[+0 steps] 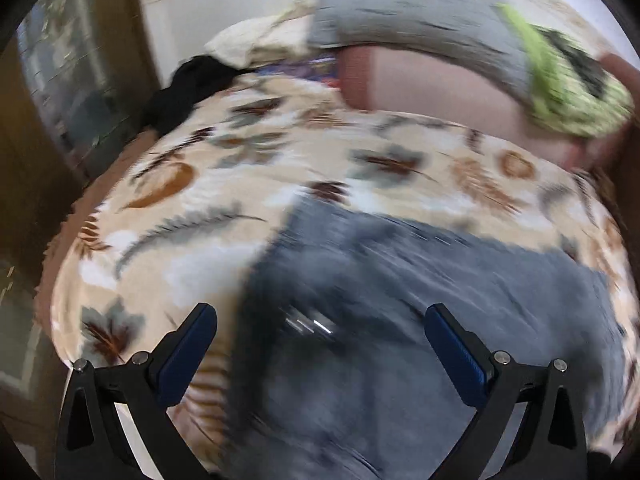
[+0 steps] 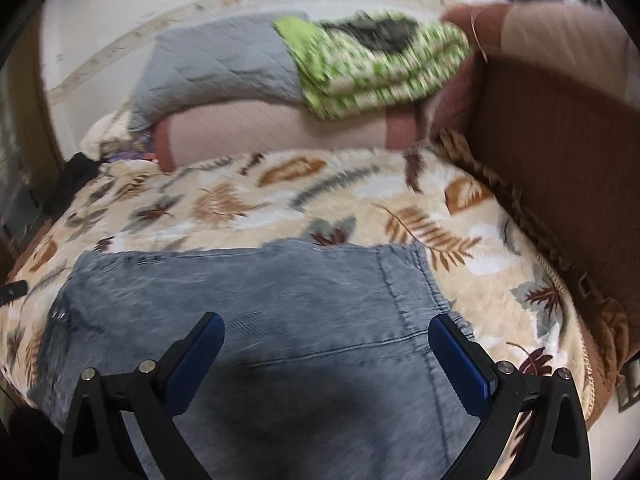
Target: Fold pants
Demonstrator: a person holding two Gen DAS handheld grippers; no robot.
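Observation:
Grey-blue denim pants [image 2: 256, 304] lie flat on a leaf-patterned cream blanket [image 2: 248, 200], with a seam and hem toward the right. My right gripper [image 2: 326, 330] is open and empty, hovering just above the pants. The left wrist view is motion-blurred; the pants [image 1: 420, 300] fill its lower right. My left gripper [image 1: 320, 322] is open and empty above the pants' left edge, its left finger [image 1: 188, 352] over the blanket [image 1: 192, 200].
A pink bolster [image 2: 272, 128] lies at the back with a grey quilted pillow [image 2: 216, 64] and a green patterned blanket [image 2: 376, 64] on it. A brown sofa arm [image 2: 560, 152] stands at the right. Dark cloth [image 1: 188, 88] lies at the back left.

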